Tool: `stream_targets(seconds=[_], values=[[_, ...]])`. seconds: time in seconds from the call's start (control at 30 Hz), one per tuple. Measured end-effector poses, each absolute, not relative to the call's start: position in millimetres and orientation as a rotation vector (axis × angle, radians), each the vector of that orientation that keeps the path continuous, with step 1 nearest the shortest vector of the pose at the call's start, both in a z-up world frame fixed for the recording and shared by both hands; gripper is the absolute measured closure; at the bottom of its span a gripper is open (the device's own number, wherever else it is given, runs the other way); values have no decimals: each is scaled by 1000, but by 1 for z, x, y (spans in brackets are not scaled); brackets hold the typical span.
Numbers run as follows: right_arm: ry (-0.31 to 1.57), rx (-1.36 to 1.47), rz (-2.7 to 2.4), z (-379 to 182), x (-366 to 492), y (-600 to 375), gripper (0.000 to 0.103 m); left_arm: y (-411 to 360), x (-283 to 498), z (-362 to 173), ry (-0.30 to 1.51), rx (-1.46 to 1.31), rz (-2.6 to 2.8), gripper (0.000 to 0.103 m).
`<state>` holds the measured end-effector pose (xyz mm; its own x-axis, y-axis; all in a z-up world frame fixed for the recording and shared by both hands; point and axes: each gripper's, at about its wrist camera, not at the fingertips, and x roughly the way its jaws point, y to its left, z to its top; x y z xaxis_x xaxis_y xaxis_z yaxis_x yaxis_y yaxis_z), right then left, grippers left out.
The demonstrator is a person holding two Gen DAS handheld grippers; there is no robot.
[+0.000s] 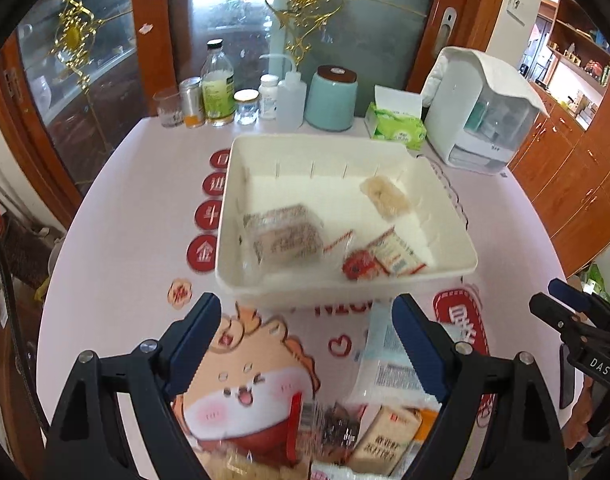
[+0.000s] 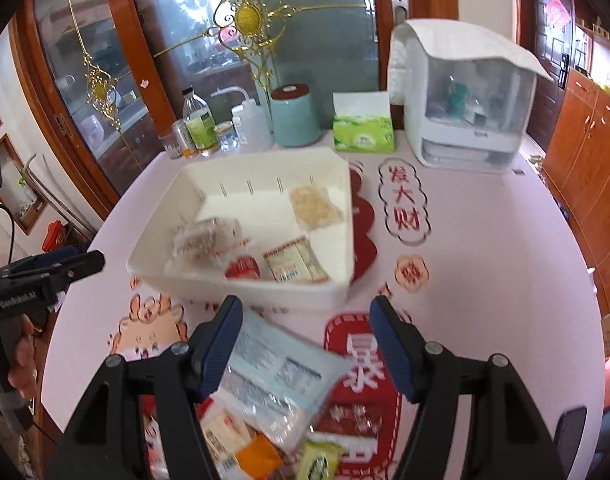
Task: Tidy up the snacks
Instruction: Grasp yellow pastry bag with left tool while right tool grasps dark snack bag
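A cream plastic bin [image 1: 445,268] [image 2: 153,276] stands mid-table and holds several snack packets: a clear wrapped cake [image 1: 285,236] [image 2: 205,240], a red-and-white packet [image 1: 381,258] [image 2: 293,266] and a pale puffed snack [image 1: 385,196] [image 2: 315,206]. A pile of loose snacks lies at the near edge, with a light blue packet [image 1: 385,356] [image 2: 281,360] on top. My left gripper [image 1: 307,340] is open and empty above the pile. My right gripper [image 2: 305,344] is open and empty above the blue packet.
Bottles and jars [image 1: 217,92], a teal canister [image 1: 331,98] [image 2: 295,116], a green tissue box [image 1: 395,128] [image 2: 363,132] and a white dispenser cabinet [image 1: 481,112] [image 2: 461,100] line the back. The round table has a pink printed cloth [image 1: 125,240] [image 2: 485,280].
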<state>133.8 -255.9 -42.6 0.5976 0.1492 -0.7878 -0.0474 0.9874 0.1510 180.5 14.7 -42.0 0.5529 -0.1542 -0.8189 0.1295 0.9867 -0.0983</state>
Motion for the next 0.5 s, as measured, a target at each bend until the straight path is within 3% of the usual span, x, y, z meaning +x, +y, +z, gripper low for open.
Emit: stream_targets(seconds=[0.5], values=[[1136,134,289,-122,84,-211,36,103,95,-131,1163,-222,129,16]])
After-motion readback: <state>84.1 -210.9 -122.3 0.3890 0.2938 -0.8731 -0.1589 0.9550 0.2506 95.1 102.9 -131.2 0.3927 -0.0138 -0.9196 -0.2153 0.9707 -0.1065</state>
